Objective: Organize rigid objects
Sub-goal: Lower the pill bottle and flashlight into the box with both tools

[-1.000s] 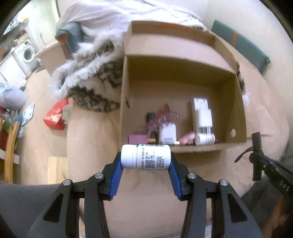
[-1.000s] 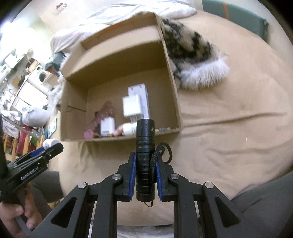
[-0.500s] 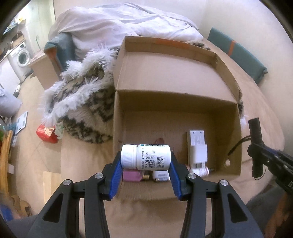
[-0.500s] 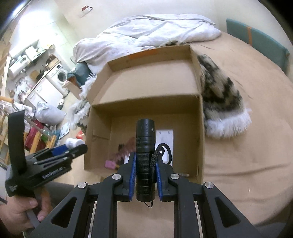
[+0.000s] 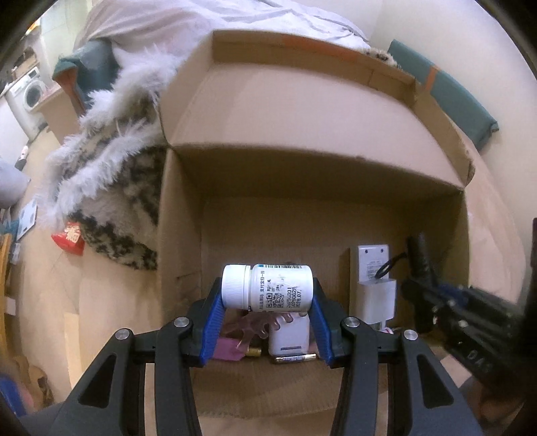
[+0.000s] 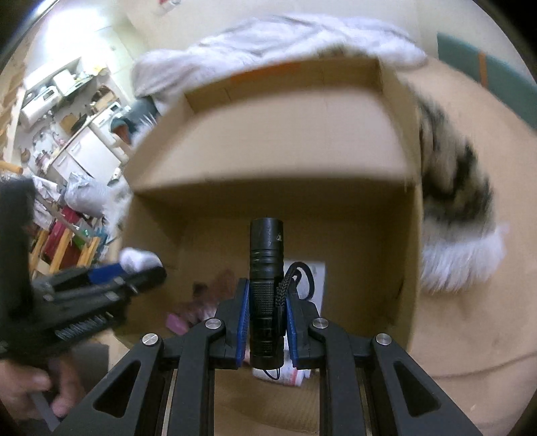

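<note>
My left gripper [image 5: 267, 295] is shut on a white pill bottle [image 5: 267, 286], held sideways over the near edge of an open cardboard box [image 5: 302, 161]. My right gripper [image 6: 266, 308] is shut on a black flashlight [image 6: 266, 265] with a black wrist cord, held upright over the same box [image 6: 268, 141]. Inside the box lie a white charger [image 5: 374, 285], a white power bank [image 5: 289, 335], a pink comb, a pink case and batteries. The right gripper with the flashlight shows at the right in the left wrist view [image 5: 423, 278]. The left gripper shows at the left in the right wrist view [image 6: 100, 278].
The box sits on a tan bed cover [image 6: 470, 318]. A furry black-and-white blanket [image 5: 110, 187] lies against the box's left side, seen at the right in the right wrist view [image 6: 459, 218]. A white duvet [image 5: 167, 23] lies behind. A green cushion [image 5: 449, 100] is at far right.
Both grippers have moved forward and over the box, which now fills both views. Both grips are unchanged.
</note>
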The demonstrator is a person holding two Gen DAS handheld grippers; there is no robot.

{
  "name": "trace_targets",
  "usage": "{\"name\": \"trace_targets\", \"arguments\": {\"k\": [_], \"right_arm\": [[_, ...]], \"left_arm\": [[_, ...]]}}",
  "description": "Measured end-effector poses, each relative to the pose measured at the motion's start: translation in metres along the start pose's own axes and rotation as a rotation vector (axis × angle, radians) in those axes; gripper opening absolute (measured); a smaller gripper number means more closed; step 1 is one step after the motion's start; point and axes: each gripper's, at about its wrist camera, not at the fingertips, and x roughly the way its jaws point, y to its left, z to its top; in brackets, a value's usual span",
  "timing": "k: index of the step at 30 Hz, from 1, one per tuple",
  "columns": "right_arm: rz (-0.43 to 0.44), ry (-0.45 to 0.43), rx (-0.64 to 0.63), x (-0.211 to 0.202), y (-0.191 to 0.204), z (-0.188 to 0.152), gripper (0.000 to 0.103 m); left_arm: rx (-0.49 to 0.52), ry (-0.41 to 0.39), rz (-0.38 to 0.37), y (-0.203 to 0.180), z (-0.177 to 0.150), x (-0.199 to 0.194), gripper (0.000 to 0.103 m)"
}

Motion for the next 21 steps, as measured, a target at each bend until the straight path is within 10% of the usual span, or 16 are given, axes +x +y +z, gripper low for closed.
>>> {"name": "trace_targets", "arguments": {"k": [21], "right_arm": [[-0.016, 0.086, -0.009, 0.029, 0.006, 0.000, 0.021]], "left_arm": [[0.061, 0.046, 0.060, -0.017, -0.021, 0.032, 0.043]]}}
